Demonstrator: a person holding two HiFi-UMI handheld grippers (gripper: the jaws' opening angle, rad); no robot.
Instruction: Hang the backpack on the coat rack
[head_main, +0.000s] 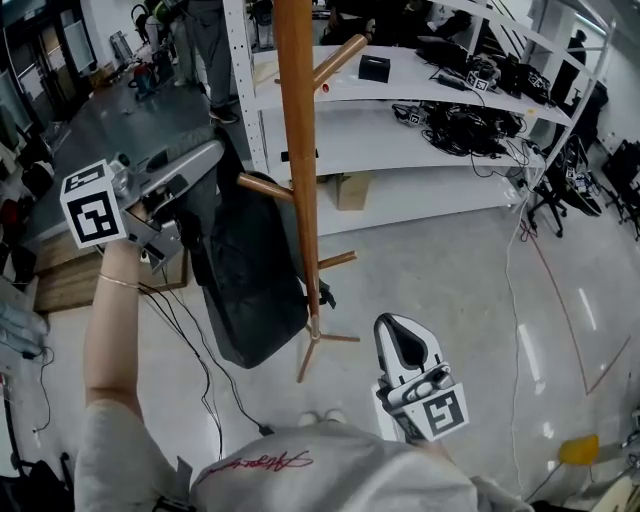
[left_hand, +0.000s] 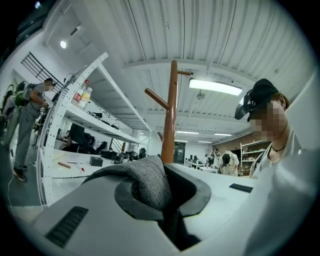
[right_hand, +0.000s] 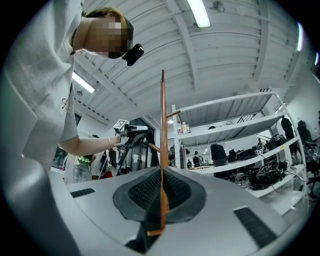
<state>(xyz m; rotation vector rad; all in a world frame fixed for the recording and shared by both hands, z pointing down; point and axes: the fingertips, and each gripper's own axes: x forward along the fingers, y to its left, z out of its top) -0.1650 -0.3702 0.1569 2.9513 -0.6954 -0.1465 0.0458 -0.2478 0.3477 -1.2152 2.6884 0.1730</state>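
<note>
Glossy floor (head_main: 450, 280) beneath slim wooden rack (head_main: 297, 150), limp backpack (head_main: 245, 285).

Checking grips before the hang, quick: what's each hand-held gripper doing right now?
Left hand-held gripper: closed on the backpack.
Right hand-held gripper: closed, holding nothing.
</note>
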